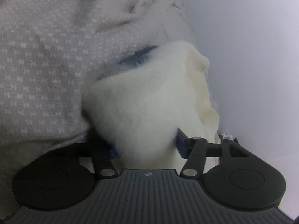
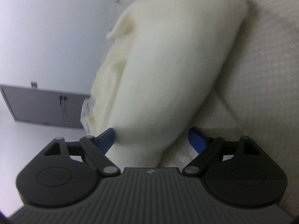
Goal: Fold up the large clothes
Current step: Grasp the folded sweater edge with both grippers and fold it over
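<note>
A thick, fluffy white garment (image 1: 145,100) lies bunched on a patterned cover, with a cream ribbed edge (image 1: 201,85) along its right side. My left gripper (image 1: 146,147) is shut on the near end of it, and the fleece fills the whole gap between the blue pads (image 1: 182,143). In the right wrist view the same white garment (image 2: 173,56) stretches away as a long roll. My right gripper (image 2: 152,138) stands open around its near end. Its left pad (image 2: 107,137) touches the fleece, while the right pad (image 2: 196,140) stays slightly apart from it.
A grey-beige cover with a small white woven pattern (image 1: 41,65) lies under and to the left of the garment. A pale wall (image 1: 252,56) rises at the right. A grey cabinet (image 2: 44,104) stands low at the left in the right wrist view.
</note>
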`<move>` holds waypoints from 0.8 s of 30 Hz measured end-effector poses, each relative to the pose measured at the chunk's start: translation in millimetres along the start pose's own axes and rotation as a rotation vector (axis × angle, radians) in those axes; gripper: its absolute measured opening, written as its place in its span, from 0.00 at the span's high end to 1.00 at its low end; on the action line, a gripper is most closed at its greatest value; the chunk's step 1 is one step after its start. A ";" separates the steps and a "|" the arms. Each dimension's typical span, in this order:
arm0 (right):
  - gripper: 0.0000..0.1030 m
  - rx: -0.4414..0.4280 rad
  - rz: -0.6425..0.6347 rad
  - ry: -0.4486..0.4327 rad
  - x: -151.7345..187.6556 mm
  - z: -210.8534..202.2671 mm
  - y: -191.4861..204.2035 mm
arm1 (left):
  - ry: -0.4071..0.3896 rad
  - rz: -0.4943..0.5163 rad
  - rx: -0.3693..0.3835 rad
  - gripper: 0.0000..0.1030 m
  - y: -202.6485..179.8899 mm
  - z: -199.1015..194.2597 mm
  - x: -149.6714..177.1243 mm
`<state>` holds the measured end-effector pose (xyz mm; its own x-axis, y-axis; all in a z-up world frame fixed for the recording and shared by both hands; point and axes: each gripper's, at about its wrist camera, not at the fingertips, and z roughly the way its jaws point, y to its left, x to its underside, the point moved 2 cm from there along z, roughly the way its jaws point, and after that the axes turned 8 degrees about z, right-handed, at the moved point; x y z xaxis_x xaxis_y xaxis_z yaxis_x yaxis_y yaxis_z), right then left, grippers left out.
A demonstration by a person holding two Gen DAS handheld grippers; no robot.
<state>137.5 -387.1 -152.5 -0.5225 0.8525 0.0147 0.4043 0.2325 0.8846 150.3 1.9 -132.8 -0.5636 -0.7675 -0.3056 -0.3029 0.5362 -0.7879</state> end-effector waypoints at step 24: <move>0.66 -0.125 -0.318 -0.188 14.3 -83.9 45.8 | -0.200 0.339 0.016 0.66 -59.0 -123.4 36.7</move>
<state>85.6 -403.5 -72.7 -0.4557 0.8205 -0.3452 0.1437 0.4505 0.8812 52.6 -14.5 -31.6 -0.4684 -0.6017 -0.6469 -0.1121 0.7668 -0.6320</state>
